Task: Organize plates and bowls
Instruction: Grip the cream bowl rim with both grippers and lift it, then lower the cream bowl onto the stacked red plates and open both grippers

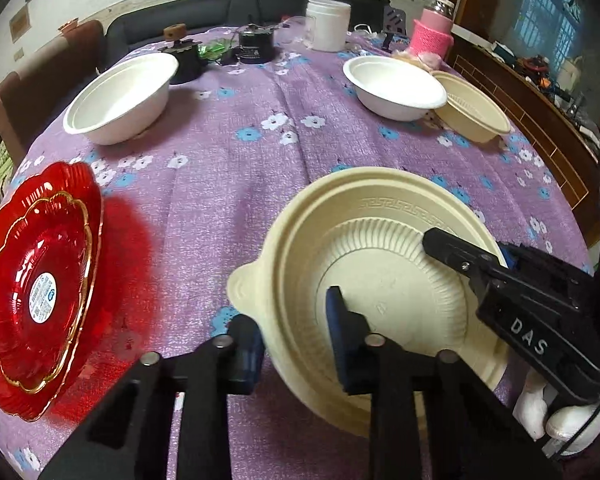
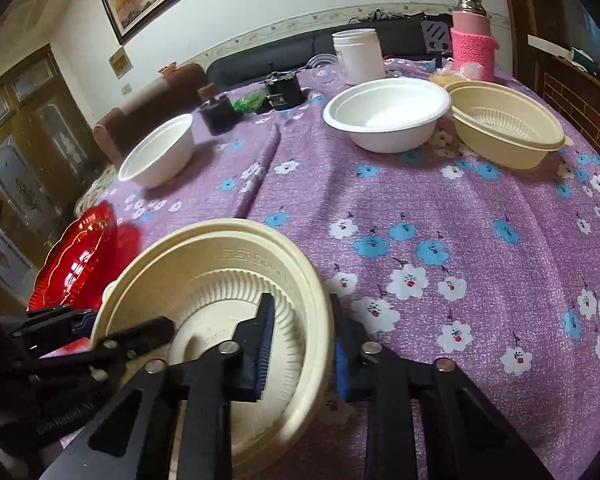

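A cream bowl (image 1: 380, 248) with a ribbed inside sits near the front of the purple flowered tablecloth (image 1: 228, 184). My left gripper (image 1: 296, 344) straddles its left rim, one finger inside and one outside. My right gripper (image 2: 300, 340) straddles the right rim of the same bowl (image 2: 228, 272) and also shows in the left wrist view (image 1: 456, 256). Both look closed on the rim. A red plate (image 1: 40, 280) lies at the left. Two white bowls (image 1: 120, 100) (image 1: 396, 88) and a second cream bowl (image 1: 472, 108) stand farther back.
At the table's far edge are a white jar (image 1: 328, 24), a pink-wrapped bottle (image 1: 432, 36), a black device (image 1: 256, 44) and a small dark pot (image 1: 184, 56). A sofa and a brown chair stand behind; a wooden cabinet is at the right.
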Available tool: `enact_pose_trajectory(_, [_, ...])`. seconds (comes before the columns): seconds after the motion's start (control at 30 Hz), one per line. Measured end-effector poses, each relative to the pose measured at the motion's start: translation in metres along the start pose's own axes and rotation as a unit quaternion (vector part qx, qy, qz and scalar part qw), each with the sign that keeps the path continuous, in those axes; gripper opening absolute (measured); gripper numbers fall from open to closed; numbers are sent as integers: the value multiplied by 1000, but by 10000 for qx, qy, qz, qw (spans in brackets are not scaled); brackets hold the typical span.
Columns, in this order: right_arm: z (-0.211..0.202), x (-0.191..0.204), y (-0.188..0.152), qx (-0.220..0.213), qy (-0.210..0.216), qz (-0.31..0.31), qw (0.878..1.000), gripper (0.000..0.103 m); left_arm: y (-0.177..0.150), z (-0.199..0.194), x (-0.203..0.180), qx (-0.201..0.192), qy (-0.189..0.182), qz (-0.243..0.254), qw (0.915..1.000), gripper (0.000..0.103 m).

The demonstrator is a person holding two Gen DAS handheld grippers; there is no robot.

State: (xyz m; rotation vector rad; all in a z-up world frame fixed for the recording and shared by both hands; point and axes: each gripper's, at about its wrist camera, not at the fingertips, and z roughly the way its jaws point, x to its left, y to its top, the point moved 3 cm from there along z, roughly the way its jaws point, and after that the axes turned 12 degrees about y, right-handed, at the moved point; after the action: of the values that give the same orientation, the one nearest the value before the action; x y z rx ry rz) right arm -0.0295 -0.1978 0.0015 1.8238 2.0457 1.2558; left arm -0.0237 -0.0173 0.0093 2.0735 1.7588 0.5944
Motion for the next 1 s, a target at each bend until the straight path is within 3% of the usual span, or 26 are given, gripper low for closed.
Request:
enact_pose_trajectory(0.27, [-15, 19, 4, -302, 55, -97, 9995, 17, 0, -30, 21, -294, -154, -224, 9992, 25])
enact_pose_trajectory(0.5, [-7, 78, 23, -297, 252, -479, 9981, 17, -2, -59, 89, -607, -141, -906, 9939, 26])
enact_pose_trajectory(0.8, [58, 181, 41, 72, 746, -1103, 9911, 17, -9, -62, 198, -663, 366, -1894, 9790, 31])
enact_pose_trajectory(1.0, [104, 214, 43, 415, 773, -1273, 9880, 17, -9, -35, 241, -426, 644, -2051, 9757, 31])
